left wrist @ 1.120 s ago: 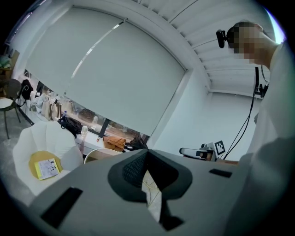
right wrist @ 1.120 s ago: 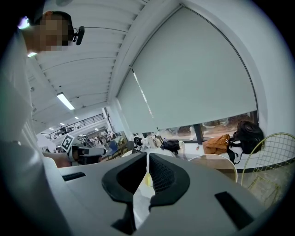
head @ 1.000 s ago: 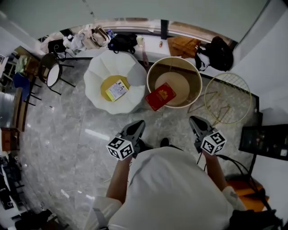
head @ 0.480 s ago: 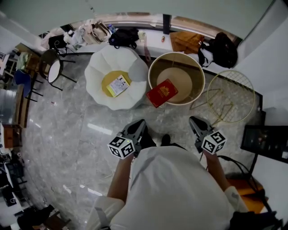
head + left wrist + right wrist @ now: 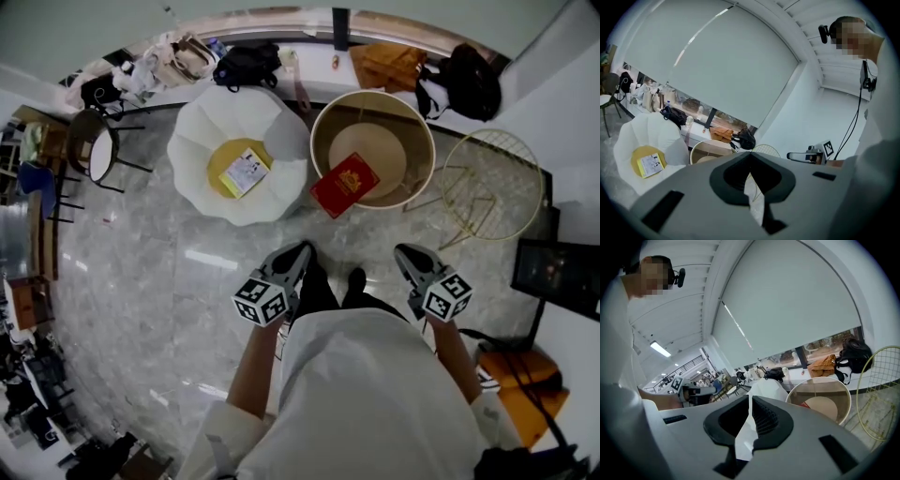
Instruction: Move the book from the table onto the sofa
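Left tongs (image 5: 300, 251): pressed together, empty | Right tongs (image 5: 406, 253): pressed together, empty | Red book (image 5: 345, 184): lay across near rim of round surface (image 5: 380, 155) | White sofa (image 5: 272, 131): stood just beside surface

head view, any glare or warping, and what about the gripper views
Head view: fisheye bends the window ledge into an arc, pale glare streaks on the marble floor. Left and right gripper views: black vignette rings the frame, roller blind edges bow.
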Demonstrator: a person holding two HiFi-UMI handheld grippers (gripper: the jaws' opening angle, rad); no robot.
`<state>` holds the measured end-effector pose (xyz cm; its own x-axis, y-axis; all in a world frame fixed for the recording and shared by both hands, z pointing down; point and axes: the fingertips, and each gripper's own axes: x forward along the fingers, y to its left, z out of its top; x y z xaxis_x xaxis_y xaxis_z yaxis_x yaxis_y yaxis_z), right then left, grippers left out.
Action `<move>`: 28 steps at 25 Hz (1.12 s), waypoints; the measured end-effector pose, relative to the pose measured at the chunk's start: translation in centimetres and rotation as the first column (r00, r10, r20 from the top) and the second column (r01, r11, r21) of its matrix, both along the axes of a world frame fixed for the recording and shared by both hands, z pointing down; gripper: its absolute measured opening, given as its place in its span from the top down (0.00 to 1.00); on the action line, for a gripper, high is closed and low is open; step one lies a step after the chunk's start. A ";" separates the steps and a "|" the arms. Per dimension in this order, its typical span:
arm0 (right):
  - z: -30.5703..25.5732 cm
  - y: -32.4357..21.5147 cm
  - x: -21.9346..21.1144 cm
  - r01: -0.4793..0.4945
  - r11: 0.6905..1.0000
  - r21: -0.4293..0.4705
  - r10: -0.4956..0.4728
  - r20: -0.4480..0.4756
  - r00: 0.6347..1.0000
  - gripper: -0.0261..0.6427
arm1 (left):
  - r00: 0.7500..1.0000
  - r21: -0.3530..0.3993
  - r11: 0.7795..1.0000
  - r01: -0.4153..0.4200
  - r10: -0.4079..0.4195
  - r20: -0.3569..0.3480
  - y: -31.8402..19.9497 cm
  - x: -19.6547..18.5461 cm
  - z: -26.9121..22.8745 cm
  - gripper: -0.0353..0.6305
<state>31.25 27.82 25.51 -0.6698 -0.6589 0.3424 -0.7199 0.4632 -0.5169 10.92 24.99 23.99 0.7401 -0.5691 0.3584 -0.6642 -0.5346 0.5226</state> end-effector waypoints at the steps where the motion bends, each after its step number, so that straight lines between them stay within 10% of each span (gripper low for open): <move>1: 0.4 -0.3 -0.4 -0.008 1.000 -0.011 0.008 0.001 1.000 0.90 | 1.000 -0.004 1.000 -0.015 0.015 0.007 -0.5 -0.4 0.3 0.94; 19: 7.1 -5.7 -8.8 -0.158 0.968 -0.197 0.165 0.018 0.986 0.89 | 0.956 -0.104 0.953 -0.283 0.290 0.052 -8.4 -6.9 9.0 0.94; 28: 15.5 -6.7 -9.2 -0.186 0.928 -0.322 0.207 0.031 0.978 0.89 | 0.958 -0.168 0.947 -0.275 0.284 0.033 -10.4 -7.4 15.3 0.94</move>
